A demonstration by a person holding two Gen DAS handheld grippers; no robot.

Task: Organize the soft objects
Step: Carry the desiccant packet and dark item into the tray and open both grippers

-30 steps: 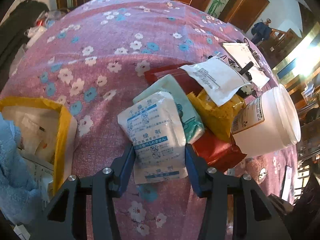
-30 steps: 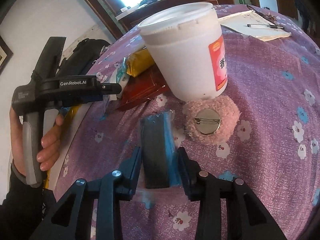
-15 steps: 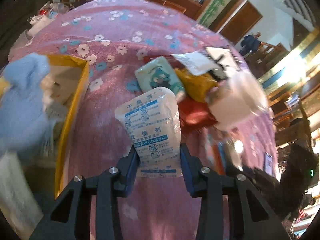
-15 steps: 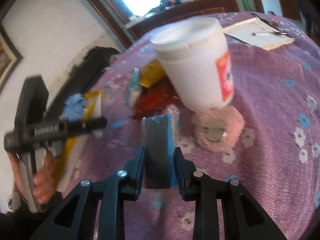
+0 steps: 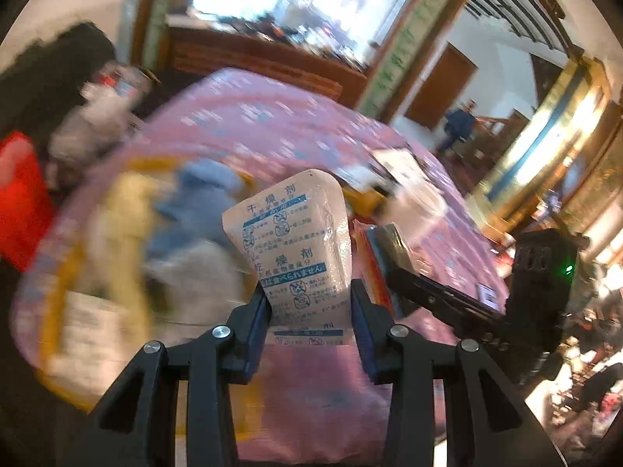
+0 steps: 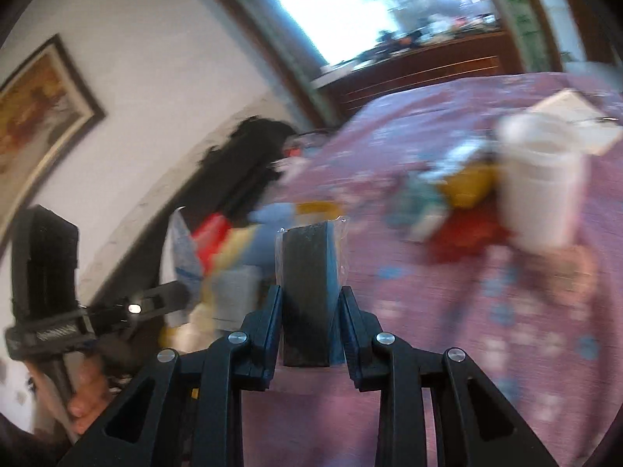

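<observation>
Two claws are each carrying a soft packet above the table [image 5: 311, 420], which is draped in a pink flowered cloth. Left claw [image 5: 311, 311] is clenching a pale desiccant sachet [image 5: 300, 249] printed with blue characters and warning icons, gripping its lower part so it is standing upright. Right claw [image 6: 309, 311] is squeezing a dark sponge with a blue side [image 6: 309, 284], sealed in clear plastic wrap. Behind both packets, a yellow-rimmed box [image 5: 62, 272] and a white tub [image 6: 541, 190] are blurring past.

Pink flowered tablecloth [image 5: 272, 128], blue-printed white sachet [image 5: 296, 249]
</observation>
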